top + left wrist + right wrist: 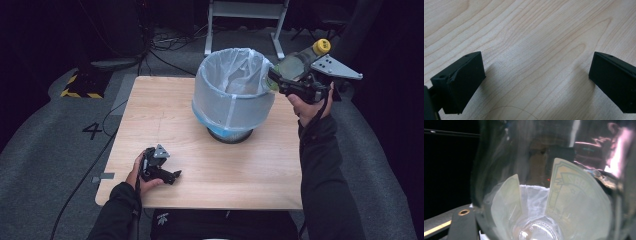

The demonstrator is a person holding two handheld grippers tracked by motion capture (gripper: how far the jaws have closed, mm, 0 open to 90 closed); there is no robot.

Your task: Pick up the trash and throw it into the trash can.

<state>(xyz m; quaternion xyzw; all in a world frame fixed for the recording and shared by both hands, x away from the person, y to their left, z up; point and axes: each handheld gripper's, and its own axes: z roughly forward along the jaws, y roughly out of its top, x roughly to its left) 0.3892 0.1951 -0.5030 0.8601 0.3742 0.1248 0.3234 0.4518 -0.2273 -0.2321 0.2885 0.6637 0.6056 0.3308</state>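
Bright table (200,150), dark surroundings, glare-blurred close-up.

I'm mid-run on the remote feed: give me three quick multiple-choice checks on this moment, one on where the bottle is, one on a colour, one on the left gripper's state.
1. Where is the clear bottle?
A. Lying on the table
B. Held by the right gripper at the bin's rim
C. Under the table

2. What colour is the bottle's cap?
A. Yellow
B. Red
C. Black

3. How is the left gripper?
A. Shut on a cup
B. Shut on the liner
C. Open, low over bare wood

Answers:
1 B: the high view shows the bottle in that gripper beside the lined bin.
2 A: the cap shows yellow at the bottle's far end.
3 C: the left gripper view shows its jaws wide apart over the table.
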